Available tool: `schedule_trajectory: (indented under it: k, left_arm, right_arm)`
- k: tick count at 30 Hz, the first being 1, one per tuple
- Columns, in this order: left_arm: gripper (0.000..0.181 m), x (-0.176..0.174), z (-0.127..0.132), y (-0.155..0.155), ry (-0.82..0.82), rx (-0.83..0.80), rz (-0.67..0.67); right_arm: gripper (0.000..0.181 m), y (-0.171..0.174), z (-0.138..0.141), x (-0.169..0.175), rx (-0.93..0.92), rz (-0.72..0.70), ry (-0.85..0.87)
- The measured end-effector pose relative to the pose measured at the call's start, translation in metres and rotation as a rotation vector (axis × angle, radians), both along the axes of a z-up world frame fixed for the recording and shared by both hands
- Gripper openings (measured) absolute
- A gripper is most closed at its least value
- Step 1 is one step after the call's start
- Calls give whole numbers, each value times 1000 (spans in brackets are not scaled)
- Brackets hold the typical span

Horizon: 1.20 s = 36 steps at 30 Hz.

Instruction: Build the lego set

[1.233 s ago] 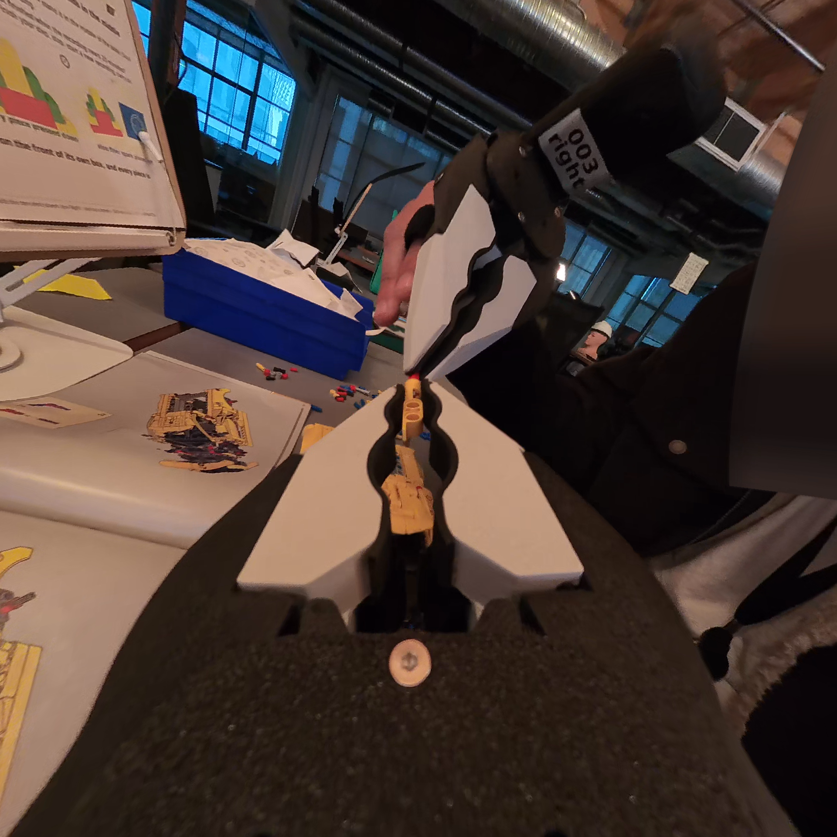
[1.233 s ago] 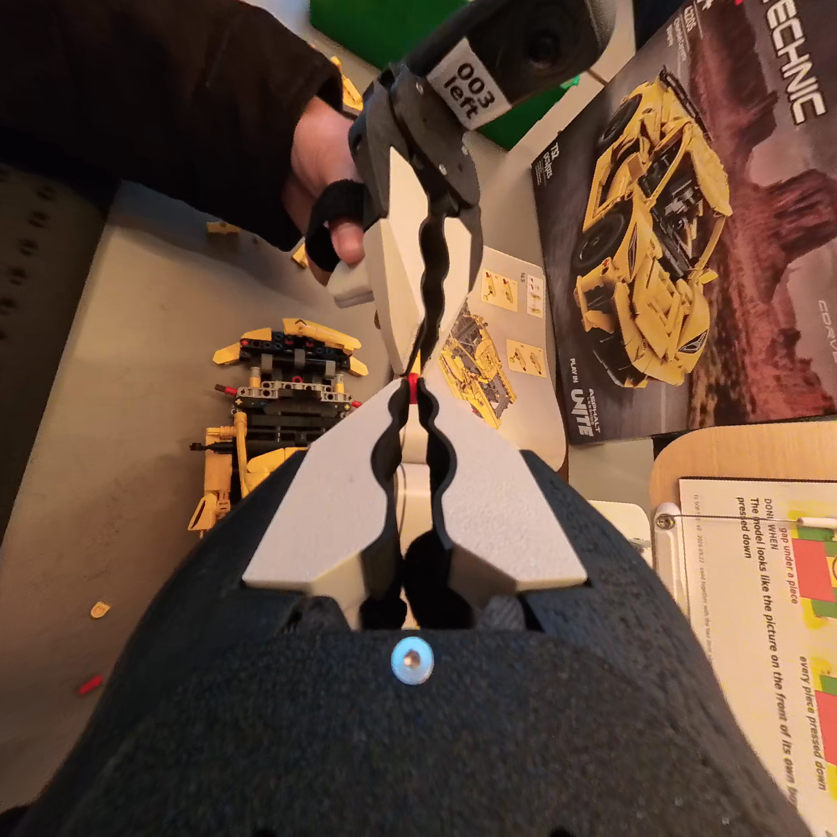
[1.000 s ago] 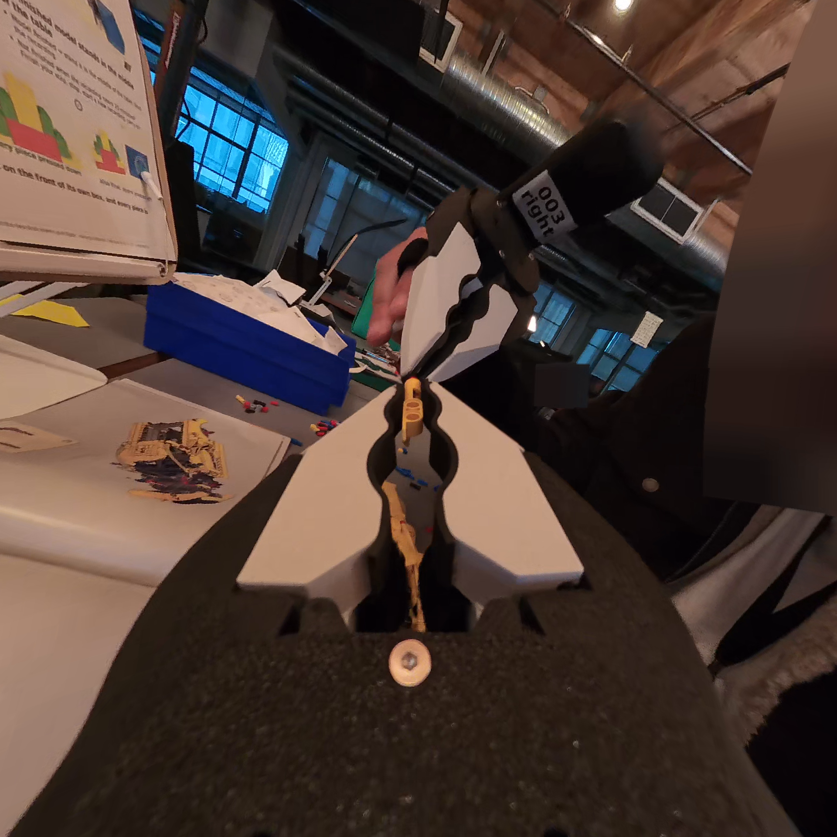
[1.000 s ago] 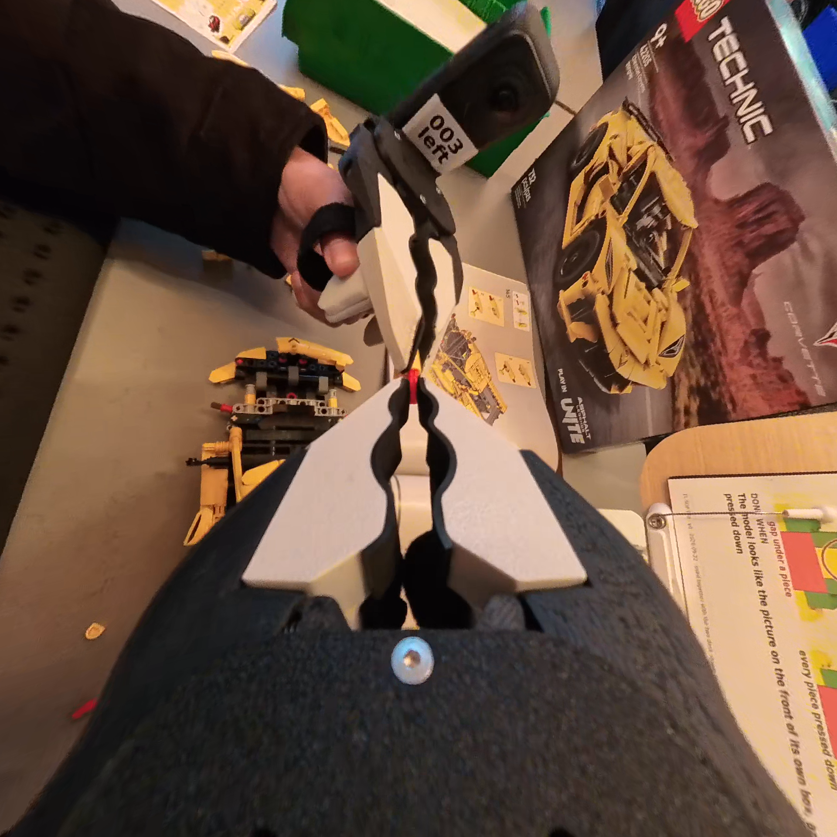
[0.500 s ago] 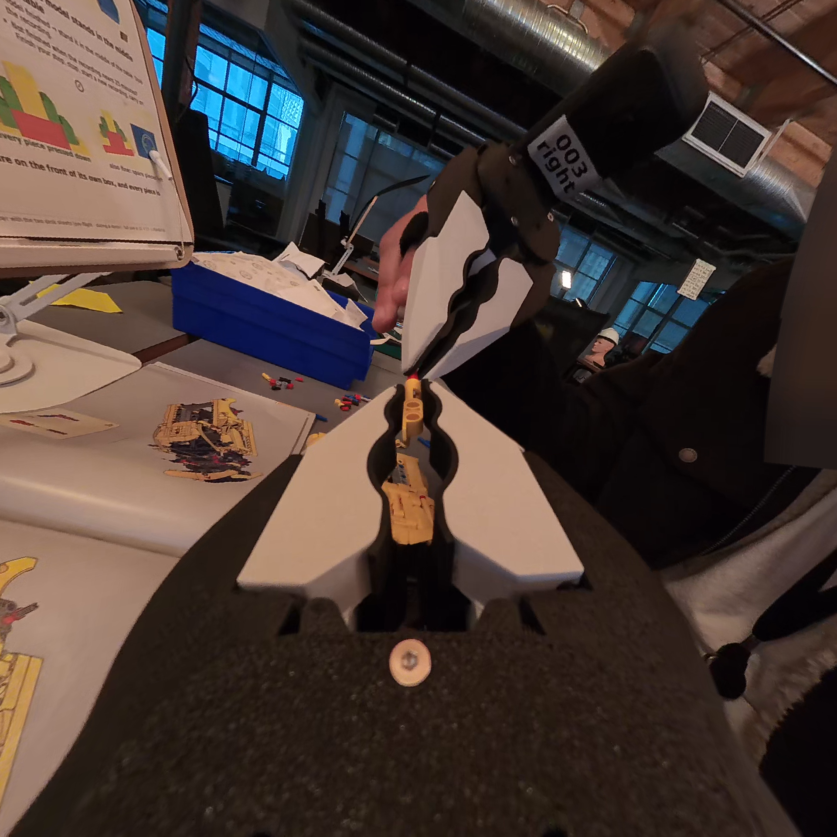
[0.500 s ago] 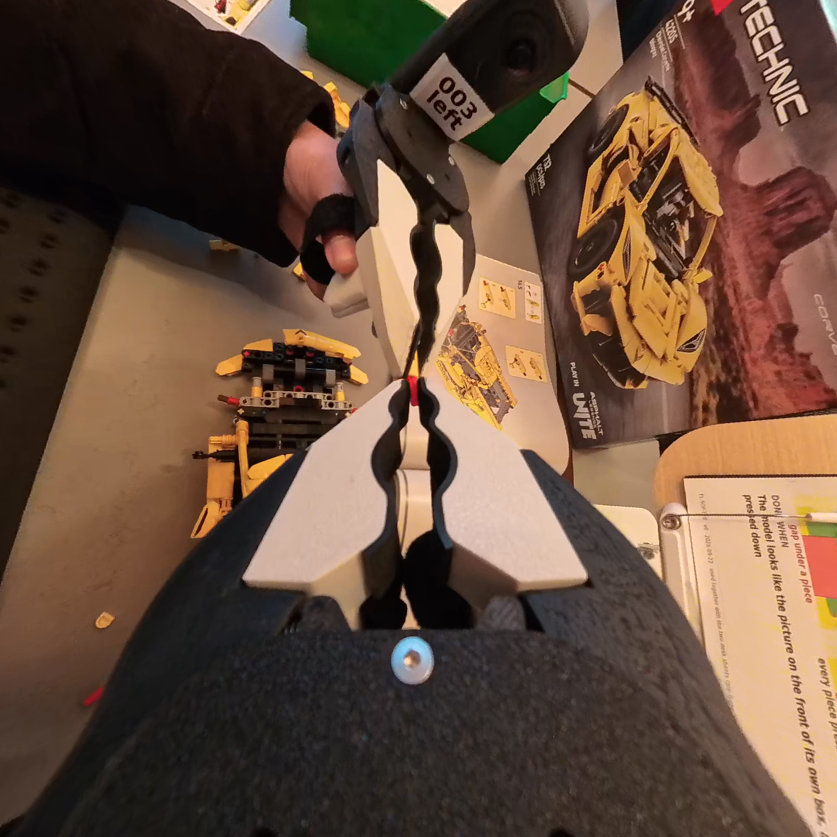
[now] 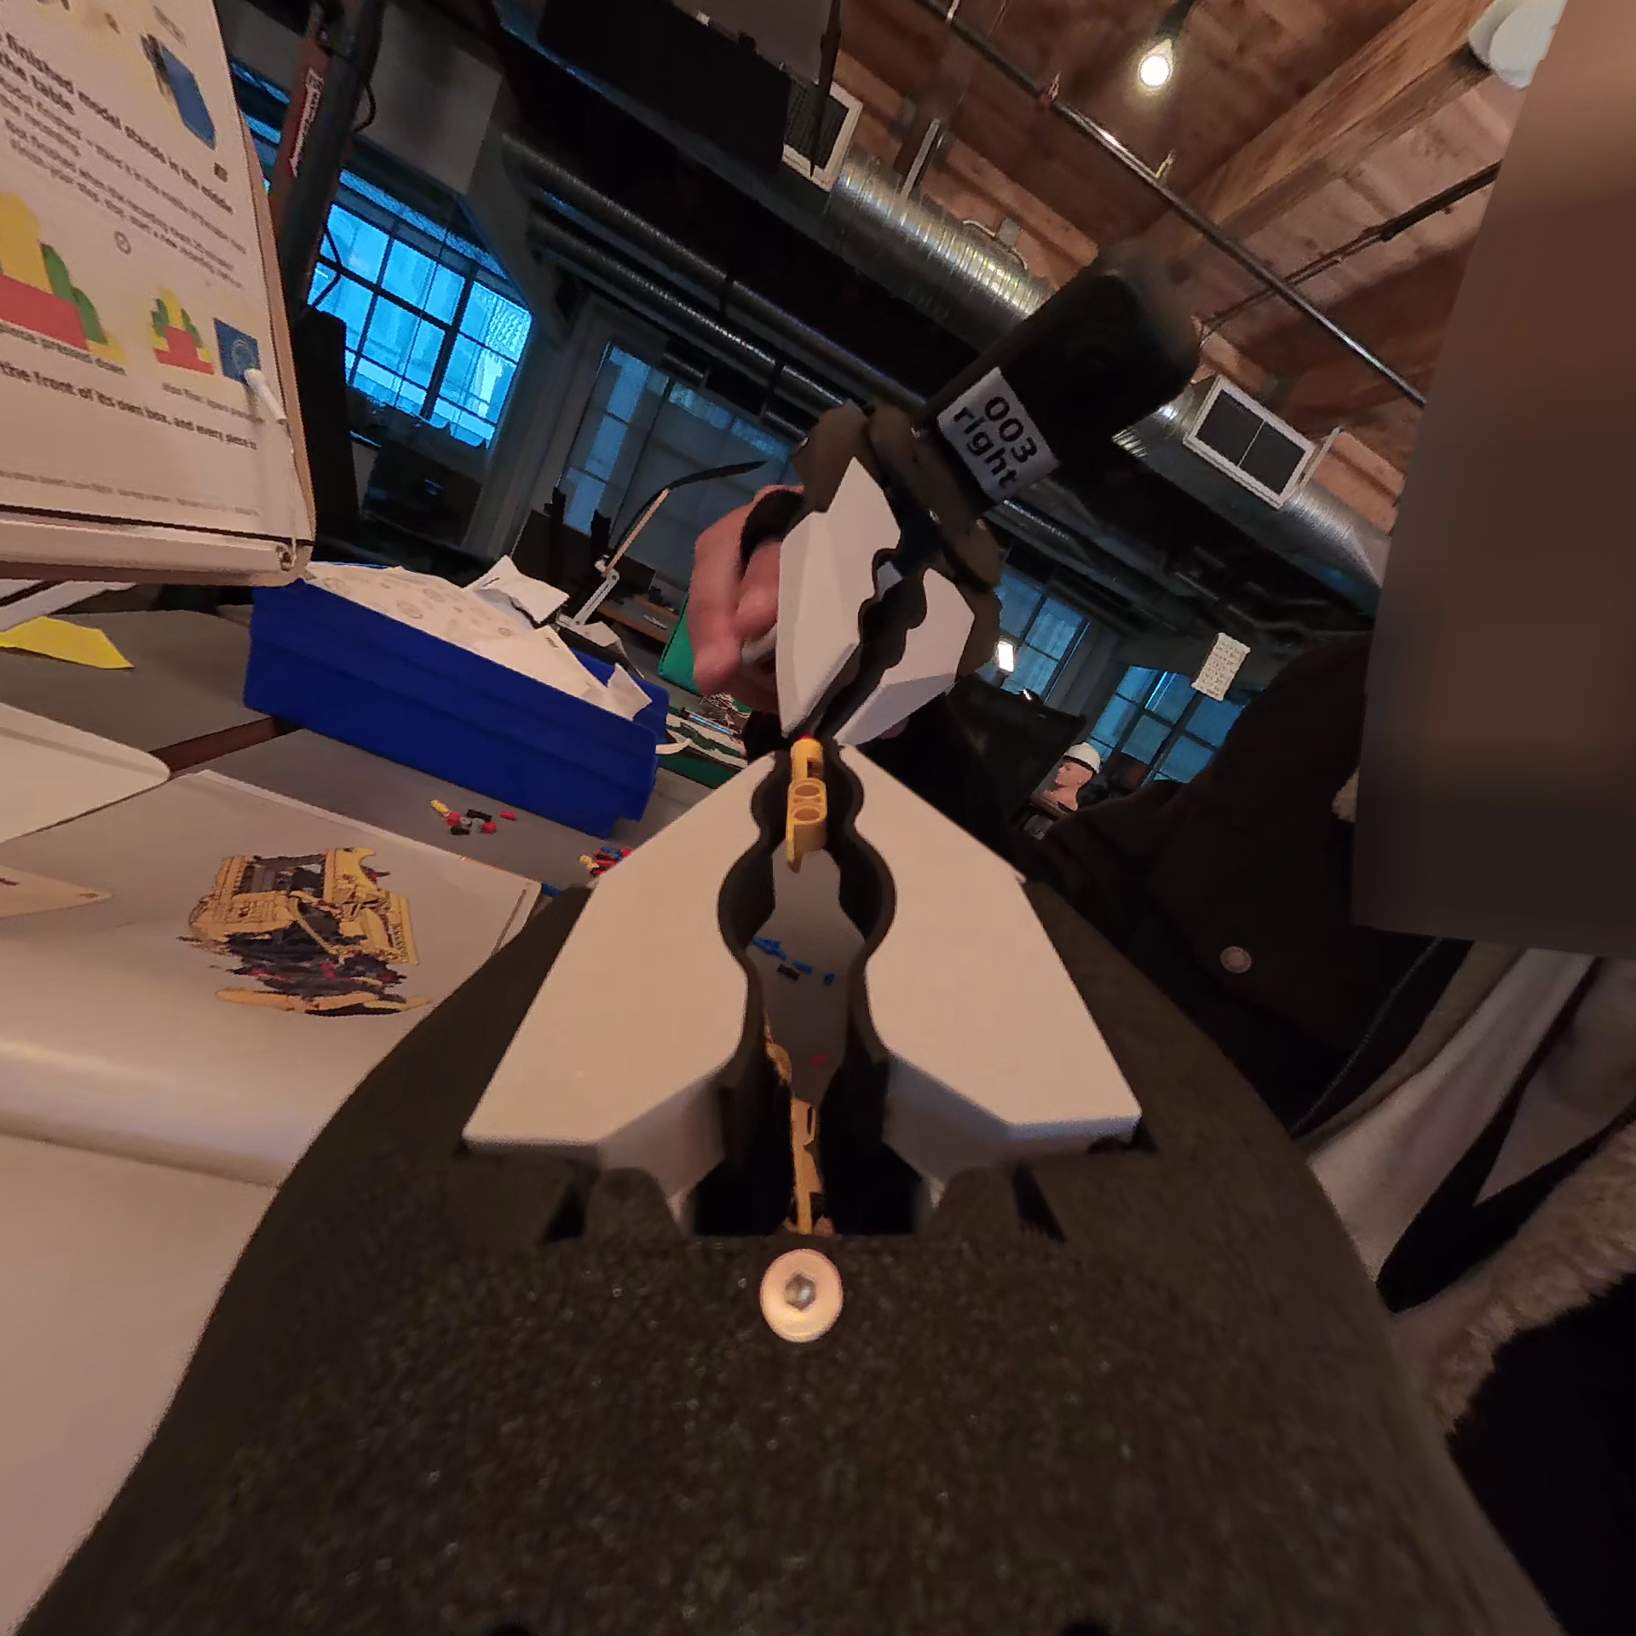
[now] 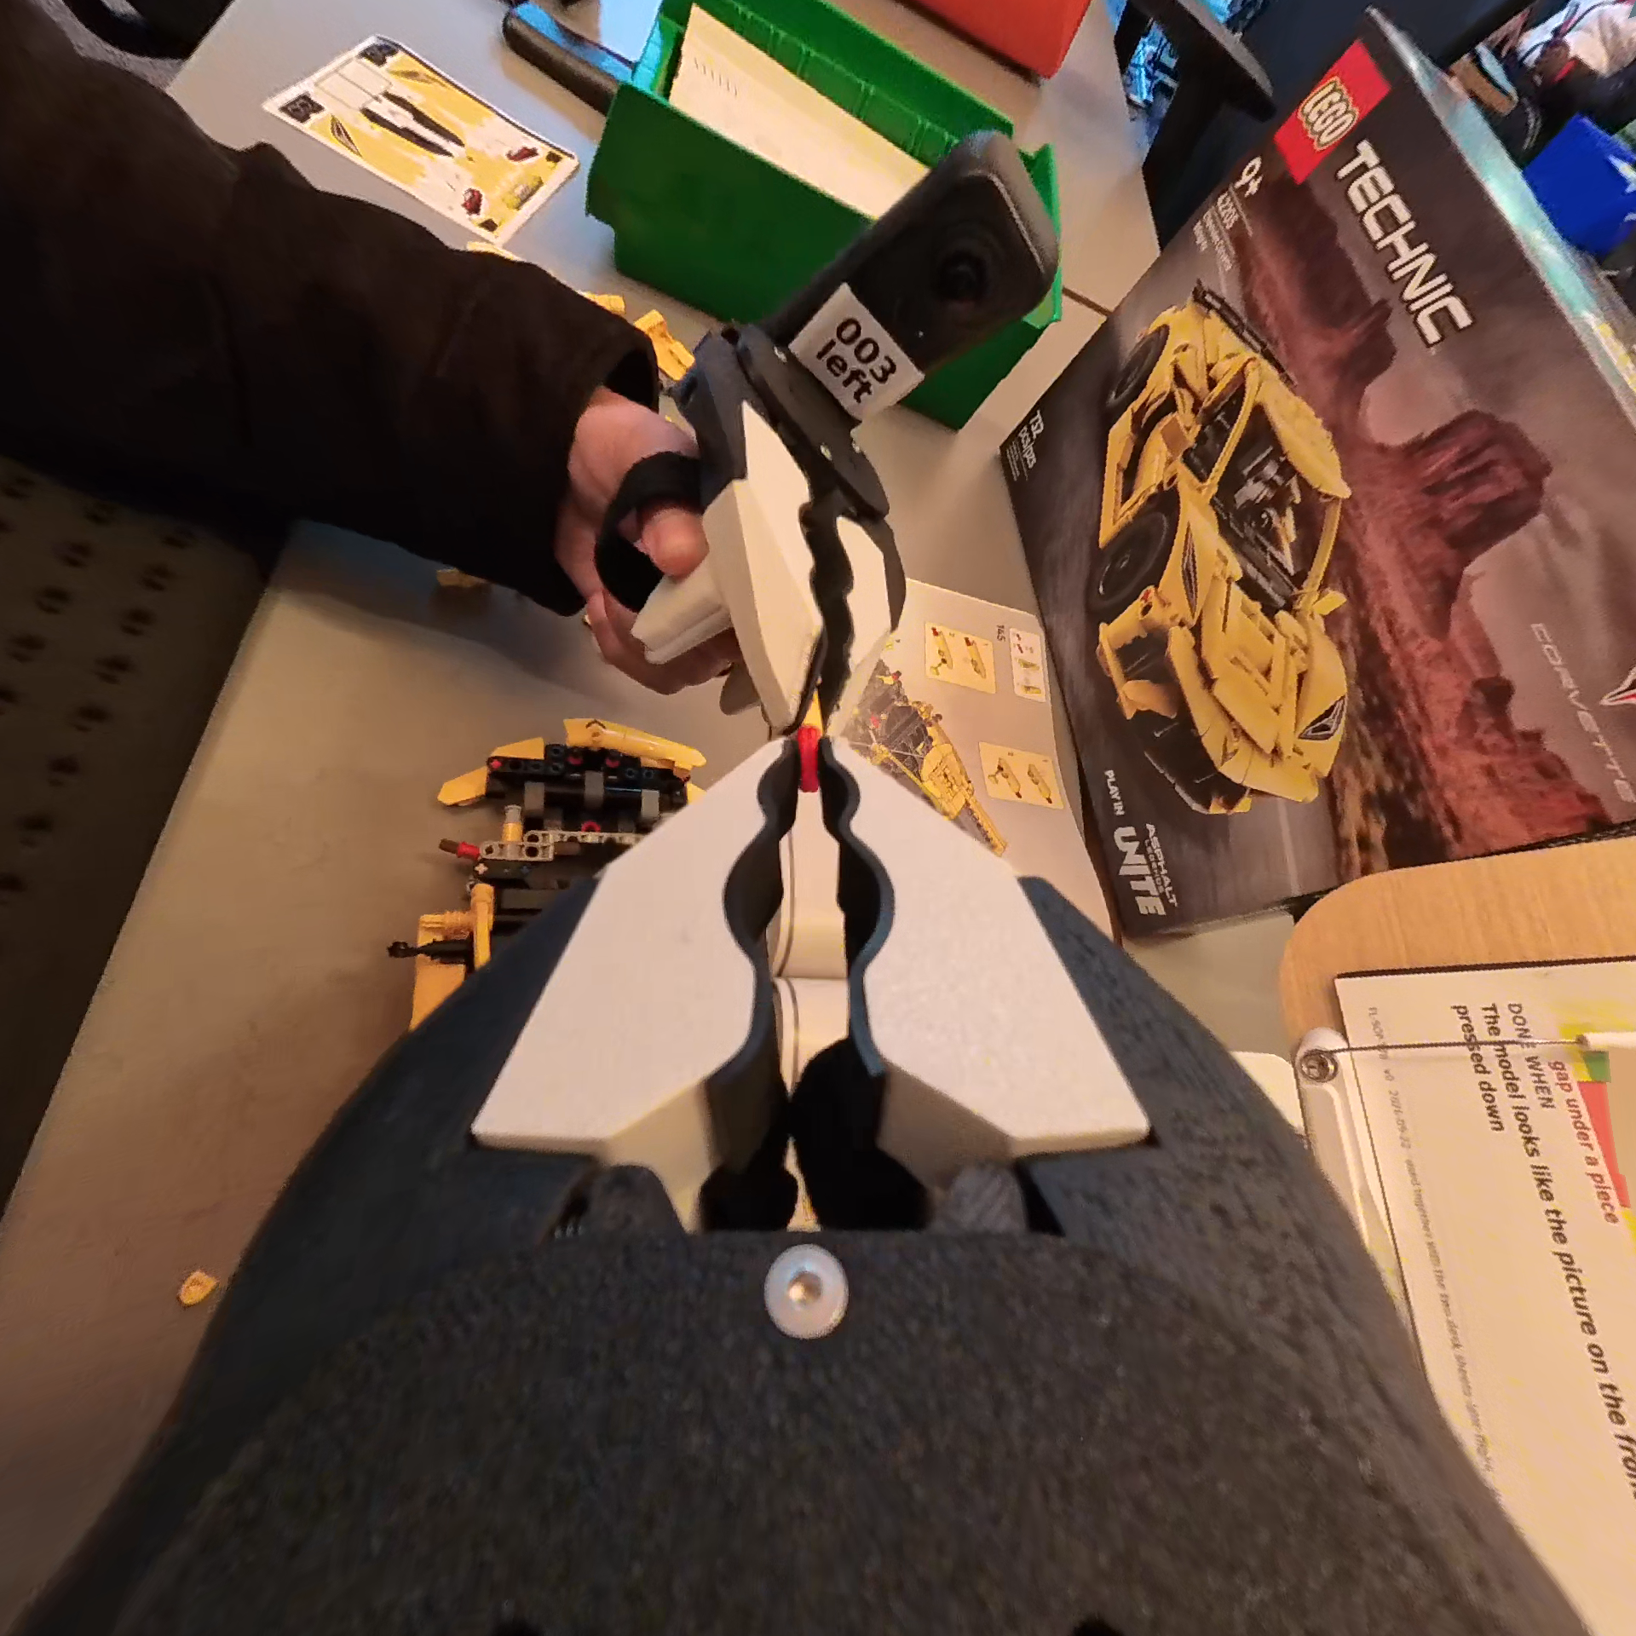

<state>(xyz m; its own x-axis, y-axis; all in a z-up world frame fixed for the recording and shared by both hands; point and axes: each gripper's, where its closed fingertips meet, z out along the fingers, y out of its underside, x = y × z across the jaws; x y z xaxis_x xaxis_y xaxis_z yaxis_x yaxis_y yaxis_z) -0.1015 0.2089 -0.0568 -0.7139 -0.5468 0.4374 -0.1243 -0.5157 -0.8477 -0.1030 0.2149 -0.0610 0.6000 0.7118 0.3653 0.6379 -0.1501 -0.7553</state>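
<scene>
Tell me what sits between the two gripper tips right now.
Nothing separate: the left gripper pinches a yellow beam, the right gripper a red pin, meeting tip to tip. The right wrist view shows it.

The left tongs had pale grey fingers with black wavy inner pads and a black foam body; between the tips sat a yellow beam. The right tongs were coloured the same and pinched a red pin. On the grey bench lay a yellow and black model. The box bore a yellow car on a reddish-brown ground. One bin was green, another bin blue.
</scene>
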Motion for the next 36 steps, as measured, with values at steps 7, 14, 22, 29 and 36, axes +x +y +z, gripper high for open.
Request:
schedule_trajectory:
  k: [7,14,22,29,36]
  left_arm:
    - [7,-1,-1,0,7,19,-3]
    - [7,9,-29,22,128,177,131]
    - [7,22,-62,44,278,353,289]
    - [6,15,-43,55,219,281,324]
    - [6,18,-39,38,189,287,289]
  right_arm:
    - [3,0,-1,-1,1,7,-6]
    - [3,7,-20,22,-46,-79,-92]
    - [2,5,-87,40,-322,-76,2]
    - [3,-121,-118,-82,-460,247,-172]
    - [3,-155,-191,-56,-428,24,-150]
